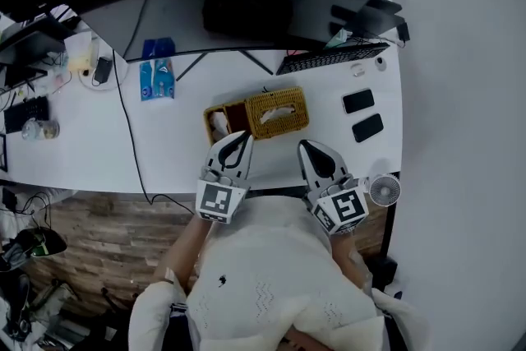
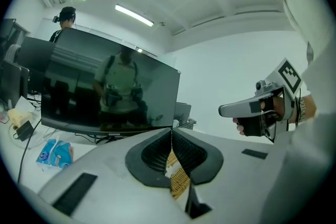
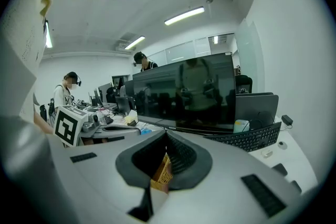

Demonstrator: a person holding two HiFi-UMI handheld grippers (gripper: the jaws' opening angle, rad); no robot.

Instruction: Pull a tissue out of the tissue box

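Left hand-held gripper (image 1: 243, 136) and right hand-held gripper (image 1: 306, 145) hover pressed together, empty, near the woven tissue box (image 1: 292, 124) on the surface (image 1: 164, 145). Next (prob.): spread one, pinch the tissue (image 1: 278, 112), pull straight up.

Lighting is even and cool, supplied by ceiling strip lights (image 2: 134, 14) seen in both gripper views. In the head view the white desk (image 1: 173, 152) reads bright with only faint shadows, and the wood floor (image 1: 82, 234) is dim. All three views show strong fisheye bending and black vignetted corners, and the dark monitor screen (image 3: 194, 92) carries mirror reflections.
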